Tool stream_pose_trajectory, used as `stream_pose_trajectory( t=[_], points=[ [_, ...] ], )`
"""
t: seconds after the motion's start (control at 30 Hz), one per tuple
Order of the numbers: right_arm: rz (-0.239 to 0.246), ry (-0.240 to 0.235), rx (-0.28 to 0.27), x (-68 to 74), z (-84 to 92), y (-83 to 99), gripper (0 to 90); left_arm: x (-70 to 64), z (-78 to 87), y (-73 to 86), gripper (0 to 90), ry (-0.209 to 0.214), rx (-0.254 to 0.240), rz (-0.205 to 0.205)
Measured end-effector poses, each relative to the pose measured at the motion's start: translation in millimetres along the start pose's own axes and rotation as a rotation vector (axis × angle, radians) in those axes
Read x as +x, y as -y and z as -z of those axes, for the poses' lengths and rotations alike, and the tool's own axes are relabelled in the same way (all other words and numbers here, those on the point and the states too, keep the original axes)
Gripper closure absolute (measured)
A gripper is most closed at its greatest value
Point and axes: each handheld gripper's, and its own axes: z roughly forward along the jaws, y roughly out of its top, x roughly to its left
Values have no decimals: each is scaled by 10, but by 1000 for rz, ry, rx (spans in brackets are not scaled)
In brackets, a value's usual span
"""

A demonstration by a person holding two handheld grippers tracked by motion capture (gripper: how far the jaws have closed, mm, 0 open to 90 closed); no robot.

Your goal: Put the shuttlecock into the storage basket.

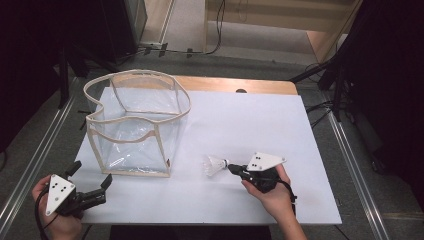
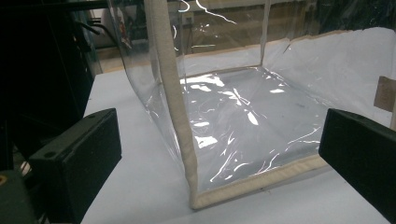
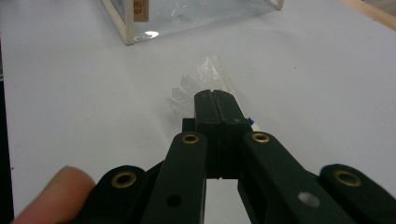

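1. white table top (image 1: 210, 125) with a bare wooden strip along its far edge.
2. clear plastic bag (image 1: 135, 125) with cream fabric trim stands upright and open-topped on the left part of the table; floppy rim, nothing seen inside.
3. left gripper (image 1: 91, 180) at the near left corner, held in the left hand (image 1: 57, 220), jaws spread wide apart, nothing between them, pointing toward the bag's near left corner but apart from it.
4. in the left gripper view the bag's corner seam (image 2: 175, 93) sits between the two spread jaws, farther off.
5. right gripper (image 1: 231, 167) right of centre, held in the right hand (image 1: 272, 192), jaws pressed together on a white shuttlecock (image 1: 214, 164).
6. shuttlecock skirt fans out to the left toward the bag, just beside the bag's near right corner, not touching; cork end in the jaws.
7. right gripper view: feathers (image 3: 205, 77) spread past the closed jaw tips, bit of blue band by the jaws.
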Motion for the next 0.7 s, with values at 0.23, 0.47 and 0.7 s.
stream_pose_trajectory(
  t=[0.23,0.47,0.7],
  points=[
    [27,-34,40,45,-154,-73,875,0,-2,3,0,3,-2,-1],
    [59,-69,102,67,-334,-123,876,13,1,9,0,9,-8,13],
    [71,-106,128,74,-452,-131,876,16,0,10,0,11,-9,14]
  ],
)
